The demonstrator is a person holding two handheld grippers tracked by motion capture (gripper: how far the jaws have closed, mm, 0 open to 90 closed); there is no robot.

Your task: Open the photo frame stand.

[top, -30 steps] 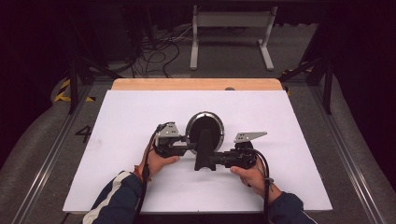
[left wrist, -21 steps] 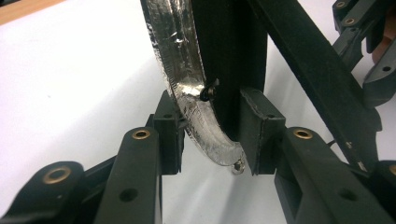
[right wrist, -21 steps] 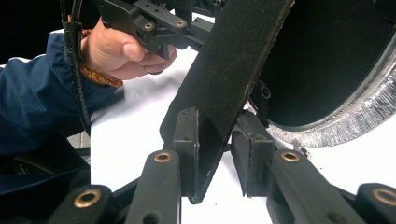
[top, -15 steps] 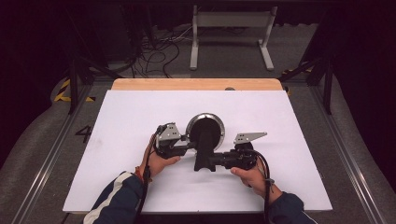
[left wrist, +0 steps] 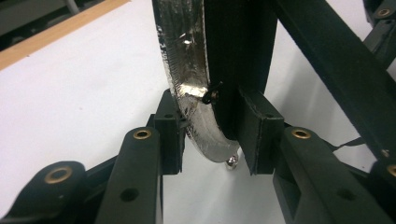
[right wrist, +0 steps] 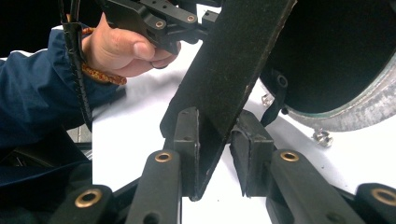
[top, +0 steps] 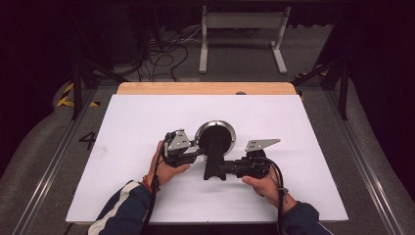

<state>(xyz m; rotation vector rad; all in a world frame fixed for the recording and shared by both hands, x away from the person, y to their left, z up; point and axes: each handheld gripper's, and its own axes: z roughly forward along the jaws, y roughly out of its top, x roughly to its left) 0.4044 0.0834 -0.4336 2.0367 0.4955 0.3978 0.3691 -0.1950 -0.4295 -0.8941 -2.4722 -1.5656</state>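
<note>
Round mirror [top: 216,138] with silvery rim and black back, near the middle of the white table [top: 127,127], propped on a black stand [top: 214,169] reaching toward the person's edge. Seen from above between two hand-held grippers: left gripper [top: 193,151] at the mirror's left edge, right gripper [top: 226,170] at the foot of the stand. In the left gripper view, left gripper [left wrist: 209,135] clenched on the mirror's edge [left wrist: 187,74], one pad against the shiny rim, the other against the black back, the rim's lowest part sticking out just below the pads. Small metal nut [left wrist: 232,162] lying on the table right under that rim. In the right gripper view, right gripper [right wrist: 216,149] grasping the flat black stand strut [right wrist: 233,65], left pad flat against it, right pad just beside its other face; contact there cannot be told for sure. Same view: mirror's dark round back [right wrist: 341,56] at upper right, rim resting near the table, two small nuts [right wrist: 322,136] just beside it, and farther off the left hand [right wrist: 126,49] in a dark blue sleeve [right wrist: 37,98] with a woven wristband.
</note>
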